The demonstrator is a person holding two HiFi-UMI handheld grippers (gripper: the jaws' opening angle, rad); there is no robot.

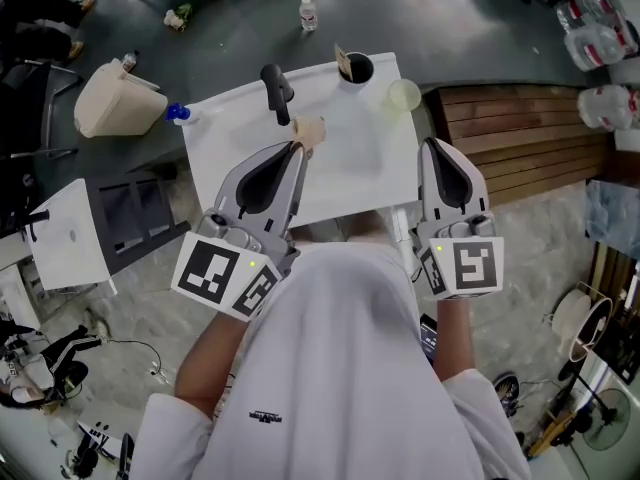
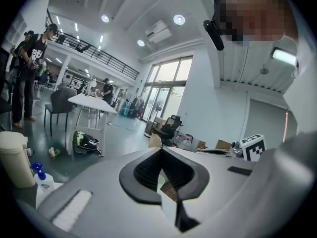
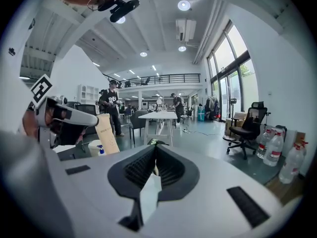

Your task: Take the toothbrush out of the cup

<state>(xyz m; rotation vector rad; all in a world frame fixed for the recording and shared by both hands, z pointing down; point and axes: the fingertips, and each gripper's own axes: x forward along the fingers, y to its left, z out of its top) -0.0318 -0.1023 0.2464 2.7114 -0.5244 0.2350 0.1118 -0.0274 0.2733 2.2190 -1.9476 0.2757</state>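
- Your left gripper (image 1: 295, 148) and right gripper (image 1: 432, 145) both have their jaws closed together and hold nothing
- The black cup (image 1: 358, 69) stands at the far edge of the white table (image 1: 350, 173), ahead and between your two grippers, neither clearly nearer
- The toothbrush (image 1: 343, 61) looks like the tan stick leaning on the cup's left rim, near upright, so pull upward
- A tan object (image 1: 309, 131) lies just beyond your left tips
- Shirt print and bag lettering are too small to read

Too small to ID what's in cup (image 1: 371, 68).
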